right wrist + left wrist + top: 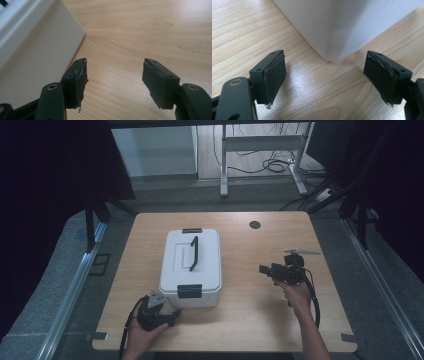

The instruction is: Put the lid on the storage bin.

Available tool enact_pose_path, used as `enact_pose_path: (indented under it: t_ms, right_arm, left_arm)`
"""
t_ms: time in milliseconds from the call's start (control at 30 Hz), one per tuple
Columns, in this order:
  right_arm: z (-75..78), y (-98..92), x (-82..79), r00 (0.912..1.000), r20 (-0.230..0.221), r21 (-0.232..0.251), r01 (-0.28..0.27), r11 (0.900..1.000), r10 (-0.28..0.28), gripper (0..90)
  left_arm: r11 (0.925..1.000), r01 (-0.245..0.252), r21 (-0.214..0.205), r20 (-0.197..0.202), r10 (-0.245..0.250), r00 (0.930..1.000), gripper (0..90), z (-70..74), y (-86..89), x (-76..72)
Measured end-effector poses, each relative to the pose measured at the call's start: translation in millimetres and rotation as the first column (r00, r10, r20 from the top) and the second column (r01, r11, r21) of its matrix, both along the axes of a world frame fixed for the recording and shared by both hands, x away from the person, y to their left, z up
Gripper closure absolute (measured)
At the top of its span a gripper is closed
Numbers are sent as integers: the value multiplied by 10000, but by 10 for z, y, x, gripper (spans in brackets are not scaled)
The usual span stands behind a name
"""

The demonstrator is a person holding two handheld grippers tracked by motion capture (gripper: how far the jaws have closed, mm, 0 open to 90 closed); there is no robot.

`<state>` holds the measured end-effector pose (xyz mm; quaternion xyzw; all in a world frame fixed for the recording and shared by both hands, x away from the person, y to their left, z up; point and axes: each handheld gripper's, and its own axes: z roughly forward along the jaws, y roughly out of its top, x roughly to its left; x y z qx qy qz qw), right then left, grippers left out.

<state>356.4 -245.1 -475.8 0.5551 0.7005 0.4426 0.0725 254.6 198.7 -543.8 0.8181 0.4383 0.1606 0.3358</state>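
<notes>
Jaws apart beside white box (190, 267)

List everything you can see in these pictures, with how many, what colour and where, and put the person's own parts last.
storage box: one, white, closed, middle-left of the table.
box handle: one, black, lying flat on the lid.
box latches: two, black, one at the near end and one at the far end of the lid.
table: one, light wood, with a round black hole near its far edge.
desk frame: one, grey metal, on the floor beyond the table, cables beside it.
left gripper: one, black, jaws open, at the box's near left corner.
right gripper: one, black, jaws open, right of the box.
hands: two, one holding each gripper.
</notes>
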Motion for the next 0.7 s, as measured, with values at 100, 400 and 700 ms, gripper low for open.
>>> enact_pose_path:
  t_ms: [100, 400, 700]
  right_arm:
    - [-114, 16, -88, 9998, 195, -227, 14, 9997, -10, 360]
    - [-326, 74, -282, 9982, 532, -966, -209, 9951, 262, 340]
    - [-342, 88, -322, 9961, 758, -1319, -348, 9907, 450, 326]
  left_arm:
    - [10000, -10, -10, 4, 10, 10000, 179, -1, -1, 0]
    - [10000, -8, 7, -1, 8, 10000, 179, 0, 0, -1]
    - [10000, -19, -4, -3, 19, 10000, 178, 1, -1, 1]
